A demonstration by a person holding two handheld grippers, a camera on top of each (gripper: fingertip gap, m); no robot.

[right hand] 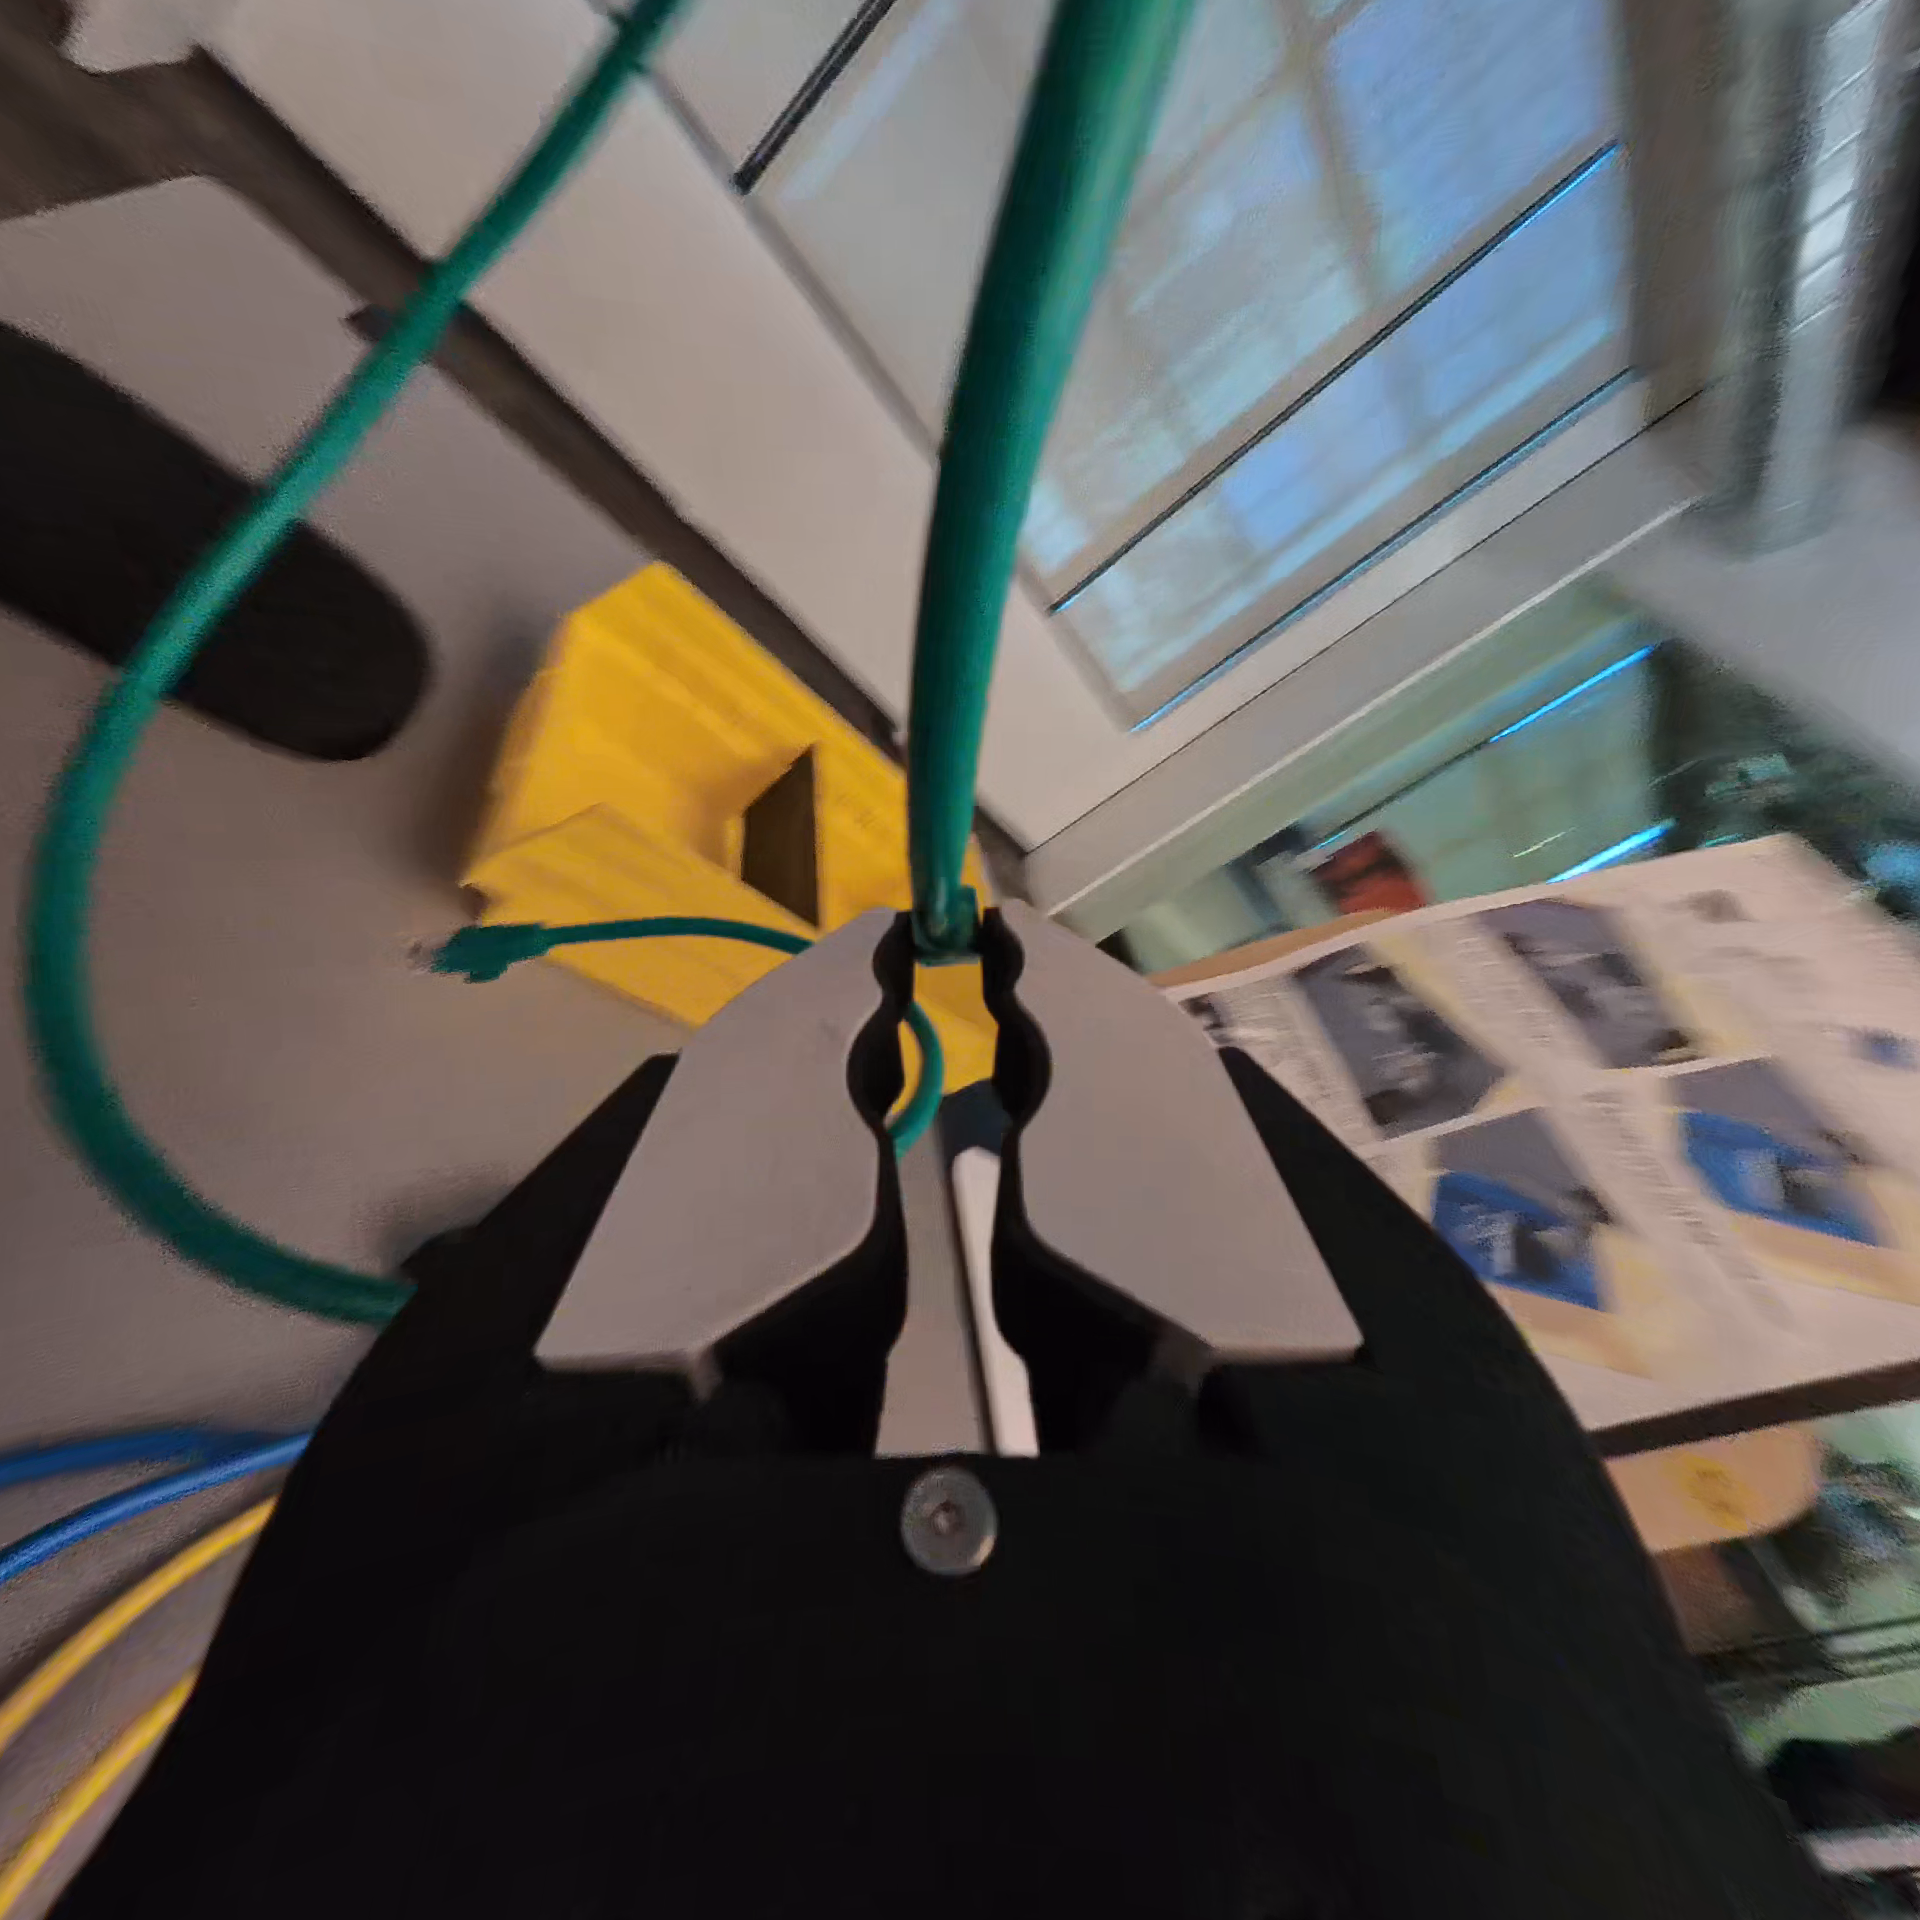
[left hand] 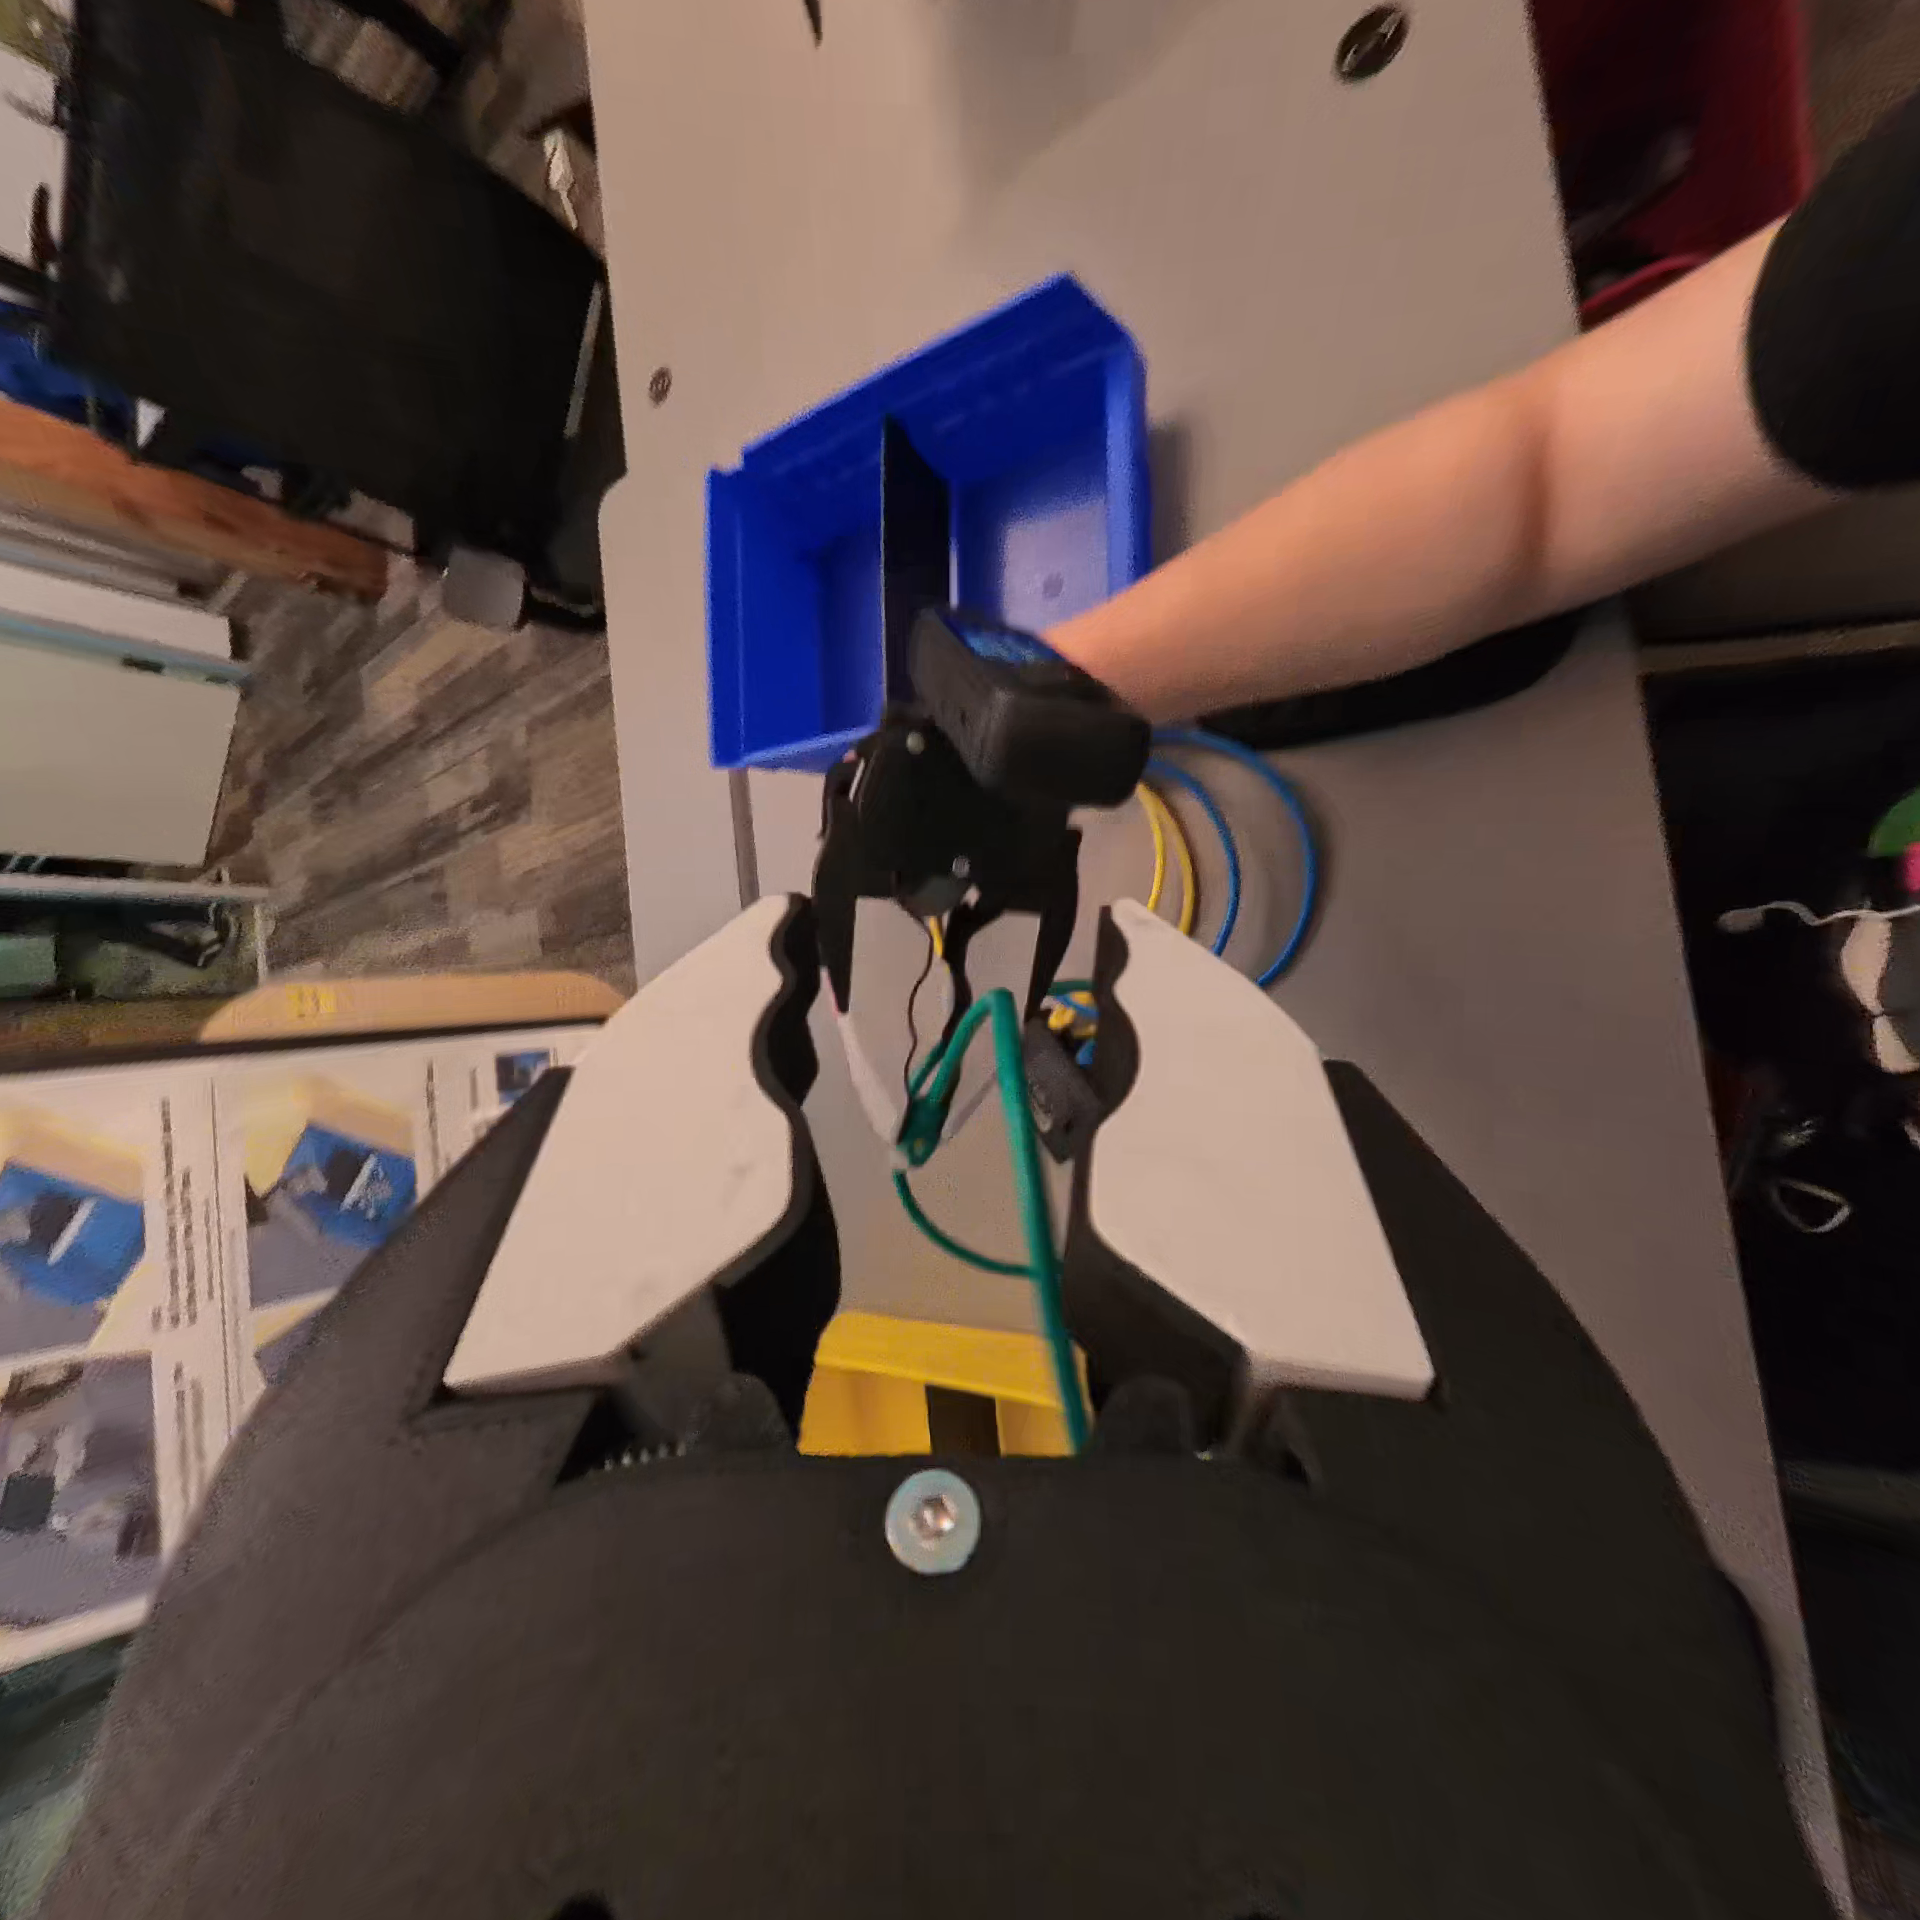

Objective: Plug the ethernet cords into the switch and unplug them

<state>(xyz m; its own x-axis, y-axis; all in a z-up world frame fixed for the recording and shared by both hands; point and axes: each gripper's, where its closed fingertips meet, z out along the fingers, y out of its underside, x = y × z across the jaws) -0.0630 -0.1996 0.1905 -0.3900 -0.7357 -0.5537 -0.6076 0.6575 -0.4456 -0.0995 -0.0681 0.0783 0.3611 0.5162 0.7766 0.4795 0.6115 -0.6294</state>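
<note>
Your right gripper (right hand: 948, 930) pinches the green cord (right hand: 997, 520), which runs toward twelve o'clock. Your left gripper (left hand: 951, 961) gapes apart, holding nothing.

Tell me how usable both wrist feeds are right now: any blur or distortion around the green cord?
Left wrist view: mild motion blur; the blue bin and the far tool are soft, wide-angle bending stretches the table edges.
Right wrist view: heavier smear across the window and printed sheet, yet the right tool tips pinching the green cord read fairly clearly; the yellow block is slightly soft.
</note>
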